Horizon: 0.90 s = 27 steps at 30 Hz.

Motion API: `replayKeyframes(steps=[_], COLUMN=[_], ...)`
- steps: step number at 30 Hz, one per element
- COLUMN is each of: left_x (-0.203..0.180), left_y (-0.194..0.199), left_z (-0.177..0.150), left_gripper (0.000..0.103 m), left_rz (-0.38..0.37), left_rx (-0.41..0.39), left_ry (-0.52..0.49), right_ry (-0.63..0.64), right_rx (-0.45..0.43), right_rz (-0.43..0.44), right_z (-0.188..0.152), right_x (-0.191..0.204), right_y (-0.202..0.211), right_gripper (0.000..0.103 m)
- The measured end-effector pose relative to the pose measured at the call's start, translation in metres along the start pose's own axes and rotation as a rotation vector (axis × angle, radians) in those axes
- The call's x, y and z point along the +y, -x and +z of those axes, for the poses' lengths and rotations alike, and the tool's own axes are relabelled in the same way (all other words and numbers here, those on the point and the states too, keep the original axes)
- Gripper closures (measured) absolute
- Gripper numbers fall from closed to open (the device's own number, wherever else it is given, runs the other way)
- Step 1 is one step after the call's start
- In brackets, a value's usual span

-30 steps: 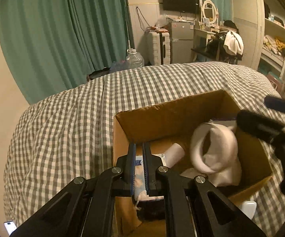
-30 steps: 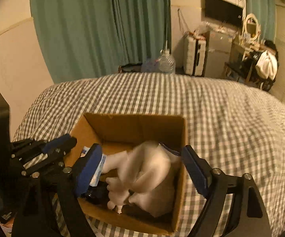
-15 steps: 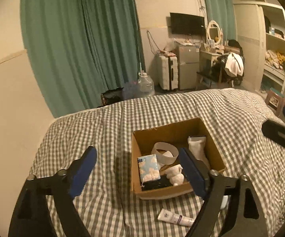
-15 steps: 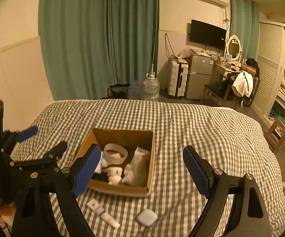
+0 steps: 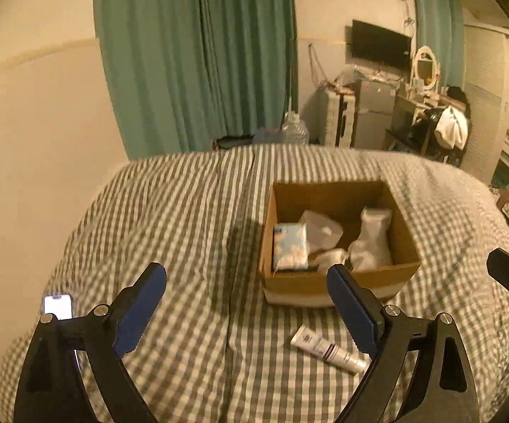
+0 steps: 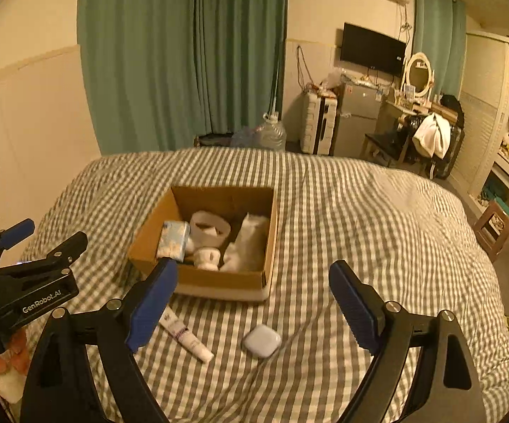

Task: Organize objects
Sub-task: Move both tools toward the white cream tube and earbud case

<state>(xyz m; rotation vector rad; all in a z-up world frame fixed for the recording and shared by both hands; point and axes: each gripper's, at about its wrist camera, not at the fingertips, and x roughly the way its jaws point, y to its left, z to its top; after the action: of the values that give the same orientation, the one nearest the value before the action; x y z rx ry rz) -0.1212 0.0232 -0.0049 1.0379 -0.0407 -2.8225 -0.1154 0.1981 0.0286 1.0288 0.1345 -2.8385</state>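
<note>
A brown cardboard box (image 6: 198, 283) (image 5: 339, 285) sits on the checked bed. It holds a blue tissue pack (image 6: 174, 240) (image 5: 289, 245), a white tape roll (image 6: 209, 226), white socks (image 6: 206, 258) and a white bag (image 6: 250, 243) (image 5: 374, 243). A white tube (image 6: 187, 336) (image 5: 328, 349) and a small white case (image 6: 262, 340) lie on the bed in front of the box. My left gripper (image 5: 247, 306) is open and empty, short of the box. My right gripper (image 6: 254, 303) is open and empty above the tube and case.
A lit phone (image 5: 58, 306) lies on the bed at the left. The checked bedspread (image 6: 377, 229) spreads wide to the right of the box. Green curtains (image 6: 183, 53), a water jug (image 6: 272, 134), a fridge and shelves stand beyond the bed.
Both grippers have pulled up and back from inside the box. The left gripper, shut a second ago, is open now. The white items lie in the box.
</note>
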Motion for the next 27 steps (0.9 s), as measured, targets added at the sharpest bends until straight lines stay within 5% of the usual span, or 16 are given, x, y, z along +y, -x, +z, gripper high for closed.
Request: replayKeyframes(steps=[14,24,25,27], left_x=[-0.033,-0.090,-0.094,-0.101], left_y=[-0.079,-0.119,-0.123,-0.132], left_z=[-0.072,-0.112,-0.115,-0.122], left_gripper=[0.008,0.014,0.017,0.040], left_rz=[0.006,-0.129,-0.137,-0.156], left_rx=[0.147,0.248,0.259,0.289], left_ry=[0.017,-0.004,-0.006,-0.009], right_ry=[-0.001,-0.099,-0.101,-0.096], right_rx=[0.194,0.293,0.295,0.296], right_rz=[-0.024,-0.040,-0.047,-0.050], right_z=[-0.070,-0.086,-0.087,-0.088], right_x=[-0.021,-0.048,-0.049,-0.048], right_y=[-0.113,-0.146,-0.146,-0.145], right_gripper=[0.015,0.015,0.015,0.015])
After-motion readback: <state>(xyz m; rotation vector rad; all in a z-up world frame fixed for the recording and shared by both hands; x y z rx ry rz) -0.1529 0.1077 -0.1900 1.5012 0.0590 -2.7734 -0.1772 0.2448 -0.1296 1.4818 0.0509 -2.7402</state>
